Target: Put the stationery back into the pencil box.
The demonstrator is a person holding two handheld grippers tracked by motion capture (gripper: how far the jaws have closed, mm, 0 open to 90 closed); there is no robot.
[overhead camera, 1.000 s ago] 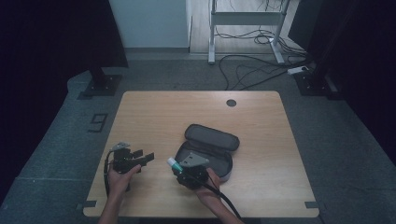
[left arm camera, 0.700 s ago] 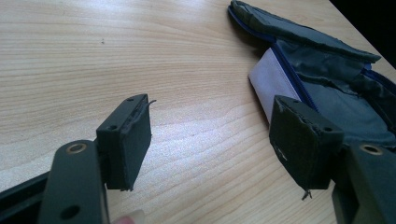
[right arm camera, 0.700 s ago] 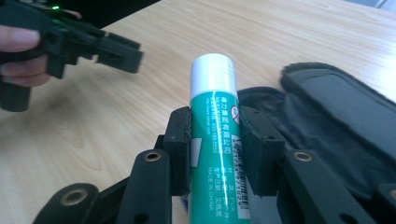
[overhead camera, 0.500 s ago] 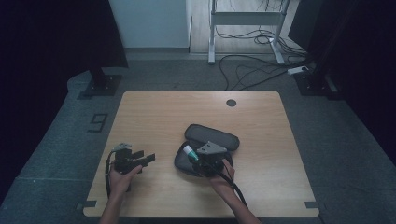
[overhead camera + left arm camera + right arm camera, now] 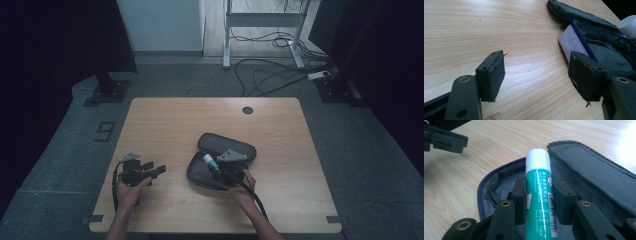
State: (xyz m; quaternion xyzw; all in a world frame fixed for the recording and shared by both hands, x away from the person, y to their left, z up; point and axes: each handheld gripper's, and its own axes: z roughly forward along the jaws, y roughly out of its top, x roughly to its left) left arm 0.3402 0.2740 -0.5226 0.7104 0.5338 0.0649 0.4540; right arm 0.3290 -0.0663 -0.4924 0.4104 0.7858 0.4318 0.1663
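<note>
I've got the glue stick (image 5: 537,195) clamped in my right gripper (image 5: 539,202) — both pads squeezing its green barrel about midway, white cap pointing away from me. It hangs right over the open pencil case (image 5: 499,185), above the grey-lined tray nearest me, with the case's flap (image 5: 594,175) lying flat on the far side. From the high view the glue stick (image 5: 210,162) sits over the near half of the pencil case (image 5: 200,172), cap toward my left gripper.

My left gripper (image 5: 150,170) is parked well to the left of the case, low over the table (image 5: 175,120), jaws spread wide with nothing between them — its own camera shows bare wood between the pads (image 5: 494,75) and the case's zipper edge (image 5: 579,40) off to one side.

How it'll handle, as I judge it: the stick is light, rigid plastic, and smooth enough to slip or swivel if I pinch near an end, so the middle of the barrel is the right spot. The case is soft fabric and will give under the stick, and being round it may roll toward the zipper edge. I'd set it down lengthwise along the tray.
</note>
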